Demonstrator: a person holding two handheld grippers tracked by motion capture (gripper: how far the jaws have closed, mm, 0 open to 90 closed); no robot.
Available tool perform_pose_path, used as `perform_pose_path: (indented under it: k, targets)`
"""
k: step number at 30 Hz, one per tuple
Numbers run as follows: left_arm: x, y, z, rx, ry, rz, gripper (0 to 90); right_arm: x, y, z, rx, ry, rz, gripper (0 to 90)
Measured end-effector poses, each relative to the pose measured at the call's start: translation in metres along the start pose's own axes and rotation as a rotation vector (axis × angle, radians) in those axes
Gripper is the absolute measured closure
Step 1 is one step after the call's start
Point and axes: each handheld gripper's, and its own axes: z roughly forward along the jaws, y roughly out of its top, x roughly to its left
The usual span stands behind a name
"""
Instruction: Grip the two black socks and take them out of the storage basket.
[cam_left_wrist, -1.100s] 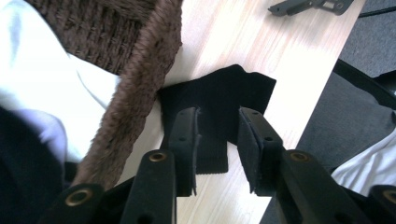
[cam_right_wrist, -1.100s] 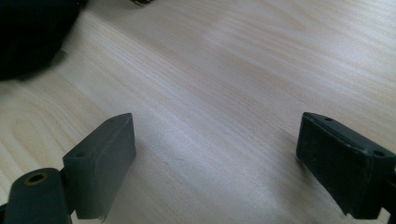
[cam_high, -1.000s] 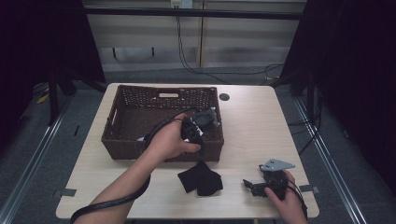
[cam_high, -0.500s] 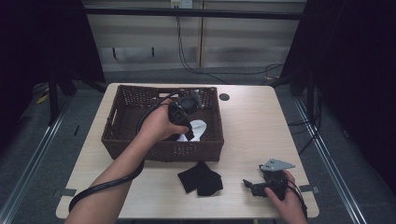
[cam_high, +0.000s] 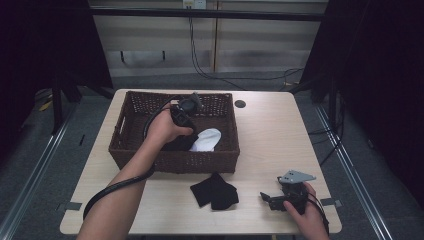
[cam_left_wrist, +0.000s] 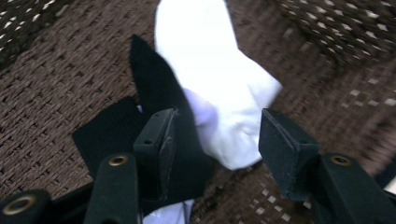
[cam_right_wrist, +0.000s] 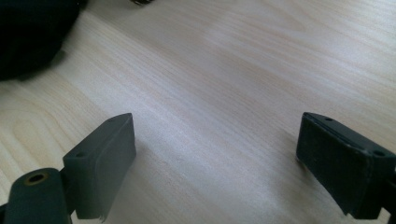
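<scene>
A person sorts socks at a pale wooden bench (cam_high: 280, 130), the left gripper (cam_high: 184, 111) now inside a dark woven wicker basket (cam_high: 170, 162).

High view: compared with a second ago, the left hand has moved from the basket's near wall to deeper inside, above a white cotton sock (cam_high: 207, 139); this suggests a pick from the basket is beginning. A black fabric sock (cam_high: 215, 191) lies on the bench in front of the basket; the right gripper (cam_high: 272, 198) rests near the bench's front edge.

Left gripper view: its fingers (cam_left_wrist: 156, 140) stand apart, straddling the white sock's end (cam_left_wrist: 219, 93), beside another black fabric piece (cam_left_wrist: 149, 88).

Right gripper view: fingers (cam_right_wrist: 100, 161) wide apart over bare wood, holding nothing.
</scene>
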Motion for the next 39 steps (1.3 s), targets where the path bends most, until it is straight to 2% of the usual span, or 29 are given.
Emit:
perform_pose_path:
  k: [4,6,7,8,10,12,16,24,28,39]
  targets:
    - [0.009,-0.003,0.009,0.007,0.007,-0.022,42.9,0.0,0.0,0.0,0.003,-0.001,0.004,11.1]
    - [0.019,-0.006,0.019,0.012,0.019,-0.041,41.9,0.0,0.0,0.0,0.003,-0.001,0.005,11.2]
    - [0.021,-0.008,0.023,0.009,0.025,-0.062,41.8,0.0,0.0,0.0,0.003,-0.001,0.004,11.1]
    - [0.021,-0.008,0.023,0.009,0.025,-0.062,41.8,0.0,0.0,0.0,0.003,-0.001,0.005,11.1]
    - [0.031,-0.012,0.032,0.021,0.028,-0.095,41.2,0.0,0.0,0.0,0.003,-0.001,0.005,11.2]
    - [0.036,-0.014,0.038,0.031,0.042,-0.104,40.6,0.0,0.0,0.0,0.003,-0.001,0.005,11.2]
    - [0.044,-0.017,0.047,0.048,0.042,-0.127,40.4,0.0,0.0,0.0,0.0,0.001,0.0,11.2]
    - [0.052,-0.02,0.06,0.069,0.025,-0.168,39.0,0.0,0.0,0.0,0.0,0.0,0.001,11.2]
    - [0.054,-0.021,0.064,0.089,0.017,-0.171,39.0,0.0,0.0,0.0,0.001,0.0,0.002,11.2]
    - [0.056,-0.022,0.072,0.105,0.007,-0.178,42.7,0.0,0.0,0.0,0.002,0.0,0.003,11.2]
